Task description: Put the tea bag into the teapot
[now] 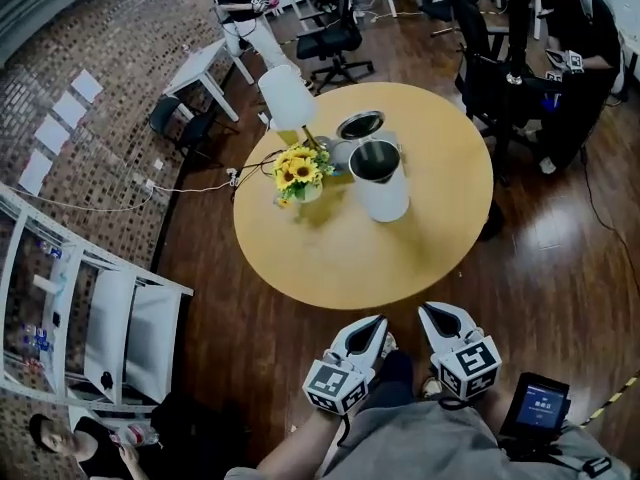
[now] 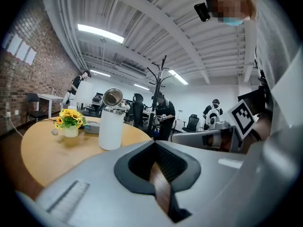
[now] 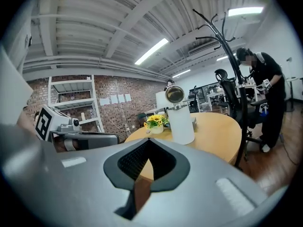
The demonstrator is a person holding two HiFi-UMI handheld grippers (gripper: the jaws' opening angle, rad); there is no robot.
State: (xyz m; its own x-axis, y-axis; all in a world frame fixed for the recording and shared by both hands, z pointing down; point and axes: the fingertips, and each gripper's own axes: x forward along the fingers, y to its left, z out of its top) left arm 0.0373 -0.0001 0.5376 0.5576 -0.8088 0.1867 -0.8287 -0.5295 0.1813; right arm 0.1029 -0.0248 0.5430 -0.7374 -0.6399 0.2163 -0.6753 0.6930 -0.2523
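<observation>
A tall white teapot stands on the round wooden table with its metal lid tipped open. It also shows in the left gripper view and in the right gripper view. I cannot make out a tea bag for certain; a small pale object lies beside the flower vase. My left gripper and right gripper hover side by side just off the table's near edge, both shut with nothing between the jaws.
A vase of sunflowers and a white lamp stand left of the teapot. A flat grey box lies behind it. White shelving is at the left, office chairs and people at desks farther back, and a coat rack at the right.
</observation>
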